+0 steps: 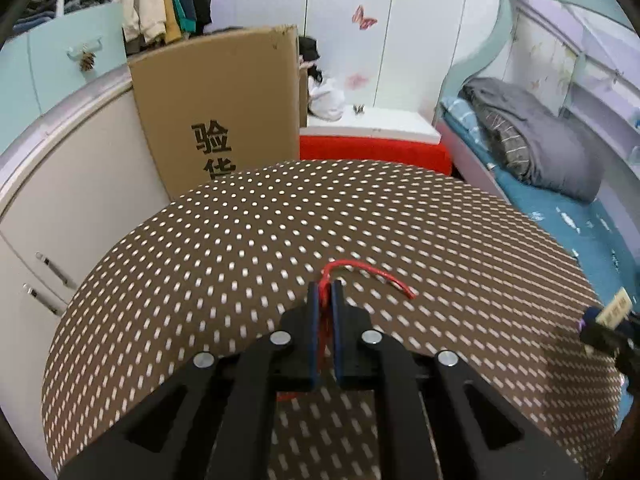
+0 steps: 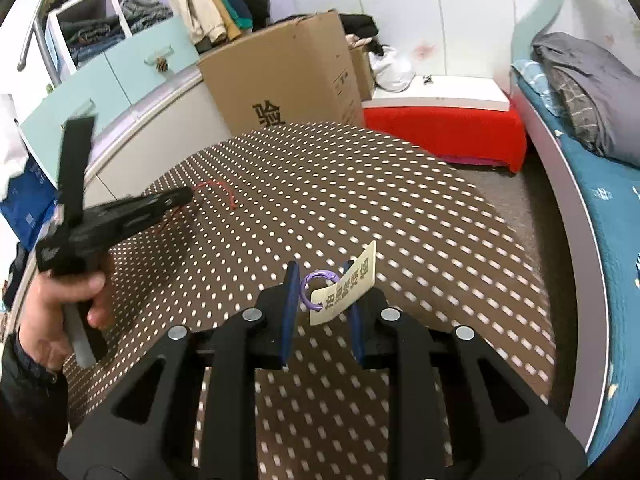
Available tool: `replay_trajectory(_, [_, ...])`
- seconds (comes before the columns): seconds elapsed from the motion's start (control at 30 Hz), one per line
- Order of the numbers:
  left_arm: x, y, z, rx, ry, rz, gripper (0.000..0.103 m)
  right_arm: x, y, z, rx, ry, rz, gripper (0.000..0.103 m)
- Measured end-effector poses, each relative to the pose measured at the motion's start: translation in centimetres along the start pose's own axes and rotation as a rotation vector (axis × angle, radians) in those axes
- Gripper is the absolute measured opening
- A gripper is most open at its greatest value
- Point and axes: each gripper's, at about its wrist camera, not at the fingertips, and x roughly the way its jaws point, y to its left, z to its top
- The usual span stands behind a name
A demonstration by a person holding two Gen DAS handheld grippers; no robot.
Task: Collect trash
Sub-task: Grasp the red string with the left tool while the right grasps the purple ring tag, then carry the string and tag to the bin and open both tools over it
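Note:
A thin red string [image 1: 372,274] lies on the brown dotted tablecloth [image 1: 240,240]. My left gripper [image 1: 325,286] is shut on one end of it, and the rest loops out to the right. The right wrist view has the same left gripper [image 2: 188,195] at the left, held by a hand [image 2: 60,320], with the red string [image 2: 224,189] at its tip. My right gripper [image 2: 323,266] is shut on a purple ring [image 2: 304,290] that carries a cream printed tag [image 2: 352,288], lifted above the cloth. That right gripper [image 1: 604,328] also shows at the left wrist view's right edge.
A tall cardboard box [image 1: 224,112] stands behind the table beside a pale cabinet [image 1: 80,184]. A red bench with a white top [image 1: 372,152] sits behind the table's far edge. A bed with a blue sheet and grey blanket [image 1: 560,208] runs along the right.

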Motion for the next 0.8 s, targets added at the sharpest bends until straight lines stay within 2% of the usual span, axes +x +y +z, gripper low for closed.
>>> replay_trajectory(0.13, [-4.3, -1.9, -1.3, 0.016, -0.057, -0.024, 0.006, -3.5, -1.5, -1.4, 0.023, -0.043, -0.008, 0.022])
replay_trajectory(0.4, [-11.4, -8.2, -3.3, 0.072, -0.165, -0.147, 0.006, -10.1, -5.3, -4.0, 0.085, -0.14, -0.021, 0.022])
replay_trajectory(0.6, [-14.3, -14.6, -4.6, 0.14, -0.225, -0.237, 0.006, -14.2, -9.8, -6.2, 0.169, -0.211, -0.053, 0.022])
replay_trajectory(0.8, [-14.9, -20.4, -5.7, 0.183, -0.217, -0.322, 0.006, -16.7, -15.2, -8.4, 0.291, -0.254, -0.094, 0.022])
